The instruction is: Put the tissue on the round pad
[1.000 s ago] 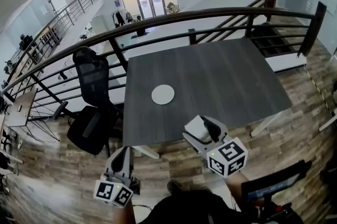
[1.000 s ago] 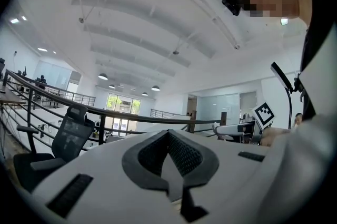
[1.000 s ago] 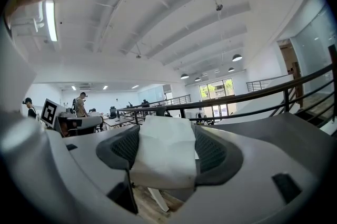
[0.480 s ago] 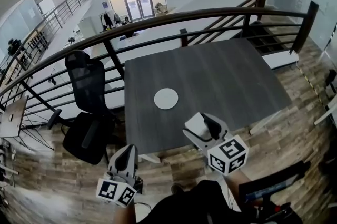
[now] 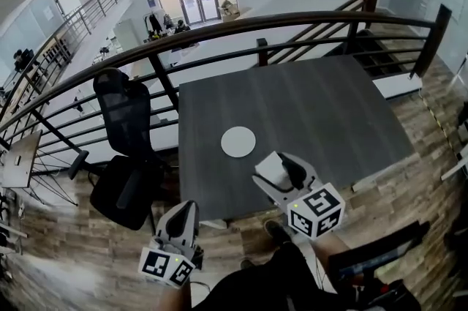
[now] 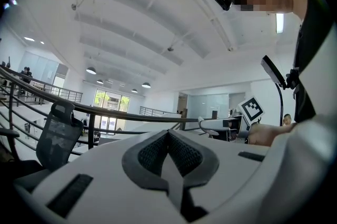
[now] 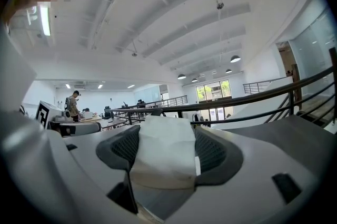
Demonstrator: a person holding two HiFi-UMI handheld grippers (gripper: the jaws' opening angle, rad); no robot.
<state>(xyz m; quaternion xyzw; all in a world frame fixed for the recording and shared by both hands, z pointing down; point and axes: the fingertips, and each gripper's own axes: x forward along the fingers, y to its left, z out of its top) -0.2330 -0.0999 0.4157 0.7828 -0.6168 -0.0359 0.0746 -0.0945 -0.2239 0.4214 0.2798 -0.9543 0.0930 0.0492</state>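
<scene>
The round white pad (image 5: 238,142) lies on the dark grey table (image 5: 329,112), left of its middle and toward the near edge. My right gripper (image 5: 278,170) hovers over that near edge, just right of the pad, shut on a white tissue pack (image 5: 268,170). In the right gripper view the tissue (image 7: 164,154) fills the gap between the dark pads of the right gripper (image 7: 166,138). My left gripper (image 5: 184,213) hangs lower left, over the floor short of the table. Its jaws are pressed together with nothing between them in the left gripper view (image 6: 169,152).
A black office chair (image 5: 124,126) stands at the table's left side. A dark metal railing (image 5: 292,28) runs behind the table, with an open drop beyond it. Wooden floor (image 5: 66,244) surrounds the table, and the person's shoe (image 5: 275,230) shows below the near edge.
Both grippers have moved forward toward the table. The right gripper with the tissue is now closer to the pad, over the table's near edge. Neither gripper's jaws have changed.
</scene>
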